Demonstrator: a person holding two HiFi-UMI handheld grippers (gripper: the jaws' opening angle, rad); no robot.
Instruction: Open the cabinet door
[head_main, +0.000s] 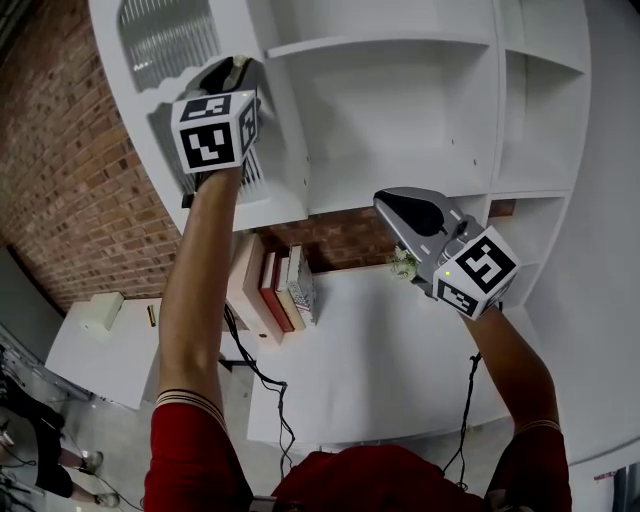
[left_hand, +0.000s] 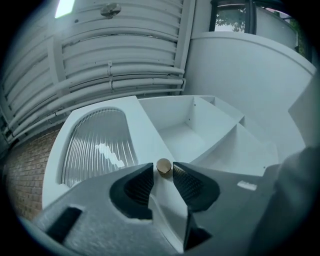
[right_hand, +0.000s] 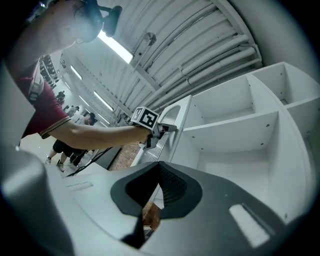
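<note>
The white cabinet (head_main: 400, 110) stands with its ribbed-glass door (head_main: 160, 40) swung out to the left and its bare shelves showing. My left gripper (head_main: 236, 70) is up at the door's free edge. In the left gripper view its jaws (left_hand: 163, 170) are open, with the door's small brass knob (left_hand: 164, 166) between the tips and a thin gap on each side. The glass panel (left_hand: 100, 145) lies to the left of the jaws. My right gripper (head_main: 390, 203) hangs in front of the lower shelf, shut and holding nothing (right_hand: 160, 167). The right gripper view also shows the left gripper (right_hand: 167, 128) at the door's edge.
Several books (head_main: 275, 290) lean upright on the white table (head_main: 380, 370) below the cabinet, with a small pale object (head_main: 403, 265) beside them. A brick wall (head_main: 60, 180) runs along the left. Cables (head_main: 260, 372) hang off the table. People (right_hand: 70, 145) stand far behind.
</note>
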